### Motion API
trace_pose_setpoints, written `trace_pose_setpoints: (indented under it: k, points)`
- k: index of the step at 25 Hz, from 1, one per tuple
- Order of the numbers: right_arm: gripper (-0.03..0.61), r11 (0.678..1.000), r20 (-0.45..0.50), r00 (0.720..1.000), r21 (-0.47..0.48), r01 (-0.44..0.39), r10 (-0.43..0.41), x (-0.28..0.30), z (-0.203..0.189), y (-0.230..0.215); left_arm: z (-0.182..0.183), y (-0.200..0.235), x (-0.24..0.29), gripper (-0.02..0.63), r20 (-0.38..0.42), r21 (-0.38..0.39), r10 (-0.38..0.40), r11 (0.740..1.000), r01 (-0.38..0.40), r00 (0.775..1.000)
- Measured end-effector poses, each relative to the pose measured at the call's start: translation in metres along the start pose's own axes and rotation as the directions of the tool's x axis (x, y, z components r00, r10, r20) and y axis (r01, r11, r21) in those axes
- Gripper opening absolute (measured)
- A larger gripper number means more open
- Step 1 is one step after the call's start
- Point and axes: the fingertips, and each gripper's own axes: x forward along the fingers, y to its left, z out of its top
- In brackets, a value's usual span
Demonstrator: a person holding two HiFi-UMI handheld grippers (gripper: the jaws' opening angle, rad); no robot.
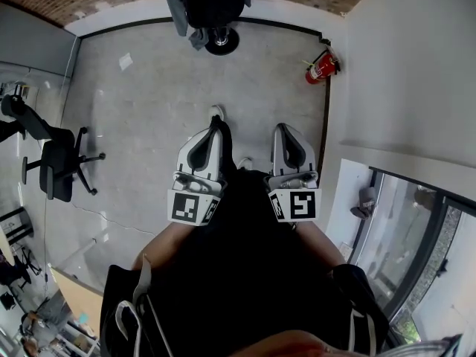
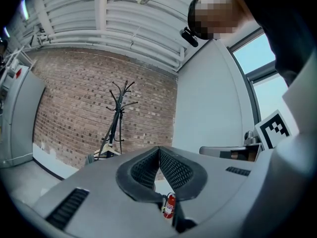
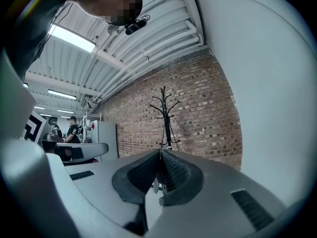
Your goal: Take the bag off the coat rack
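Observation:
In the head view the coat rack (image 1: pixel 220 42) stands far ahead by the brick wall, with a black bag (image 1: pixel 212 0) hanging on it over its round base. My left gripper (image 1: pixel 216 120) and right gripper (image 1: pixel 286 129) are held side by side close to my body, well short of the rack. Both are shut with nothing between the pads. The left gripper view has the rack (image 2: pixel 119 114) beyond the left gripper (image 2: pixel 159 149), dark straps running down its pole and the lower part hidden. Over the right gripper (image 3: pixel 160 151) the rack's bare top (image 3: pixel 166 114) shows.
A black office chair (image 1: pixel 57 166) stands at the left. A red fire extinguisher (image 1: pixel 321 67) leans in the right corner by the white wall (image 1: pixel 416 58); it also shows below the left pads (image 2: pixel 169 206). A paper scrap (image 1: pixel 126 62) lies on the concrete floor. A person (image 3: pixel 73 129) stands far off.

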Motion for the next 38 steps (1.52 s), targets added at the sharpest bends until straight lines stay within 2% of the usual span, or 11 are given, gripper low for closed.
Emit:
trace_pose_setpoints:
  k: [8,12,15,18,21,23,26,31,34,38]
  points:
    - [0.021,0.997,-0.003,0.998,-0.045,0.065,-0.065,0.045,-0.005,-0.025,-0.016,0.030,0.059,0.020,0.004,-0.048,-0.064,0.997,0.065,0.998]
    - [0.021,0.992,-0.008,0.993,-0.047,0.116,-0.117,0.082,0.006,-0.047,-0.021,0.032,0.106,0.020,-0.032,-0.077,-0.167,0.983,0.164,0.986]
    - [0.021,0.992,-0.011,0.994,-0.076,0.104,-0.105,0.120,0.018,-0.050,-0.013,0.039,0.136,0.020,-0.024,-0.066,-0.214,0.975,0.212,0.977]
    - [0.021,0.987,-0.008,0.996,-0.136,0.082,-0.084,0.158,0.029,-0.049,-0.001,0.060,0.166,0.020,-0.004,-0.022,-0.210,0.978,0.210,0.978]
    - [0.021,0.987,-0.022,0.999,-0.155,0.032,-0.035,0.196,0.032,-0.039,0.001,0.084,0.187,0.020,-0.047,0.051,-0.184,0.981,0.186,0.982]
    - [0.021,0.990,-0.058,0.998,-0.137,0.009,-0.018,0.224,0.025,-0.037,0.003,0.107,0.200,0.020,-0.074,0.033,-0.143,0.989,0.145,0.987]
    - [0.021,0.993,-0.091,0.996,-0.120,0.010,-0.021,0.258,0.022,-0.038,0.010,0.141,0.215,0.020,-0.070,-0.013,-0.108,0.994,0.107,0.992]
    - [0.021,0.995,-0.053,0.999,-0.098,0.008,-0.013,0.311,0.037,-0.037,0.024,0.189,0.236,0.020,-0.044,-0.005,-0.055,0.998,0.055,0.997]
    - [0.021,0.996,-0.029,0.999,-0.089,-0.020,0.017,0.347,0.044,-0.029,0.033,0.221,0.249,0.020,-0.031,-0.005,-0.017,1.000,0.017,0.999]
    - [0.021,0.995,-0.013,1.000,-0.092,-0.027,0.026,0.385,0.047,-0.021,0.041,0.258,0.264,0.020,-0.027,0.012,0.005,1.000,-0.005,1.000]
